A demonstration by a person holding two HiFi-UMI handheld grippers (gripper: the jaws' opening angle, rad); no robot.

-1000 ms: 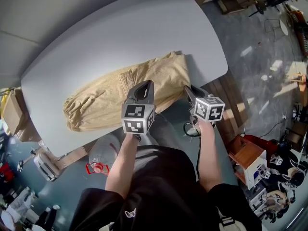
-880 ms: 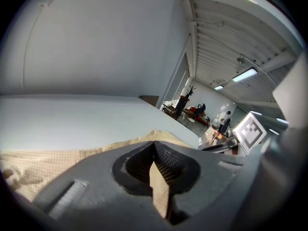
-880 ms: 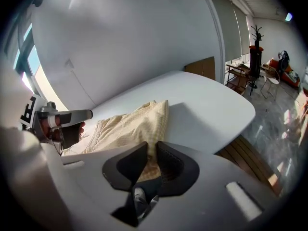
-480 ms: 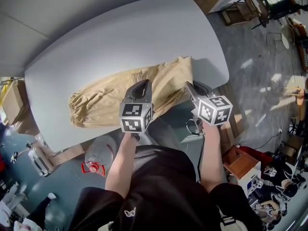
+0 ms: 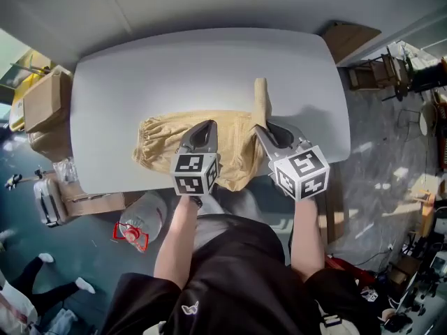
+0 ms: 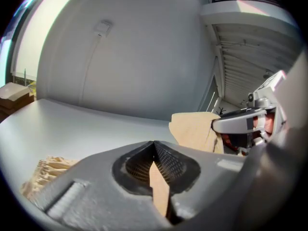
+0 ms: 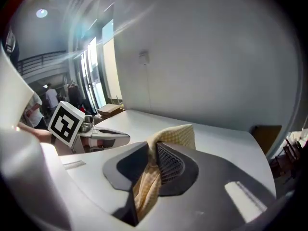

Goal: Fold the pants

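Note:
Tan pants [image 5: 164,137] lie across the near half of the grey table [image 5: 174,68], gathered elastic end at the left. My left gripper [image 5: 203,127] is shut on a thin edge of the cloth [image 6: 158,189] at the pants' near side. To its right, my right gripper [image 5: 267,129] is shut on a thicker bunch of the same cloth [image 7: 150,174]. The pants' right end [image 5: 260,95] stands up off the table between and beyond the two grippers. In the left gripper view the raised cloth [image 6: 192,129] hangs beside the right gripper [image 6: 243,121].
A cardboard box [image 5: 40,103] stands left of the table. A plastic bottle [image 5: 140,223] lies on the floor under the near edge. A wooden board [image 5: 353,37] and chairs [image 5: 380,75] are beyond the right corner. People [image 7: 48,99] stand far off.
Both grippers have risen and shifted across the table with the cloth in them. The pants' right end, flat on the table before, now stands lifted and bunched.

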